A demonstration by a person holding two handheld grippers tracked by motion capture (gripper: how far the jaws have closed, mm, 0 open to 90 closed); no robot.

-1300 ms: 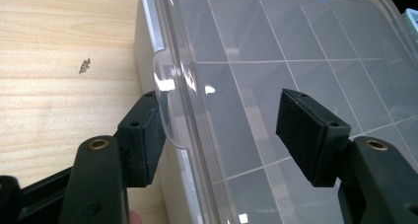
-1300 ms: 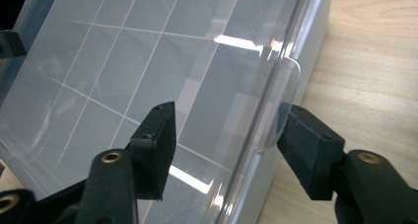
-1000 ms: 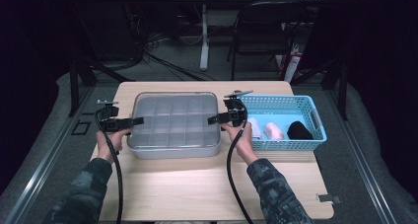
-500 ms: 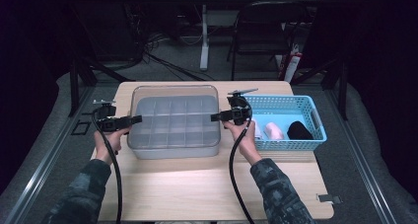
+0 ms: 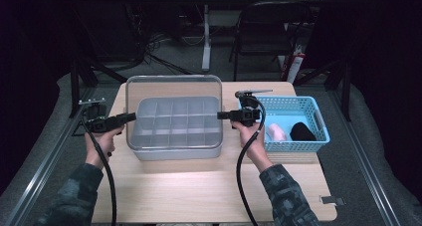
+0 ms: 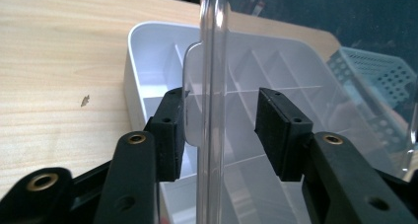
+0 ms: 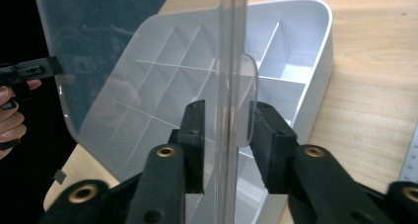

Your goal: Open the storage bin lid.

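Clear lid [image 5: 174, 94] raised off the box [image 5: 176, 139], both tongs closing on its side edges

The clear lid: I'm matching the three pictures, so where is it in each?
High view: clear lid at centre, raised above the grey divided box.
Left gripper view: its edge runs upright at centre.
Right gripper view: edge upright at centre, panel spreading left.
Shared landmark: the divided box.

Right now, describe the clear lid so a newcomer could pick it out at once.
Find the wooden table, then the white divided box at its middle. The clear lid is the see-through rounded sheet raised above that box, with the left tool and right tool at its side edges. Unlike the blue basket beside it, it is transparent.
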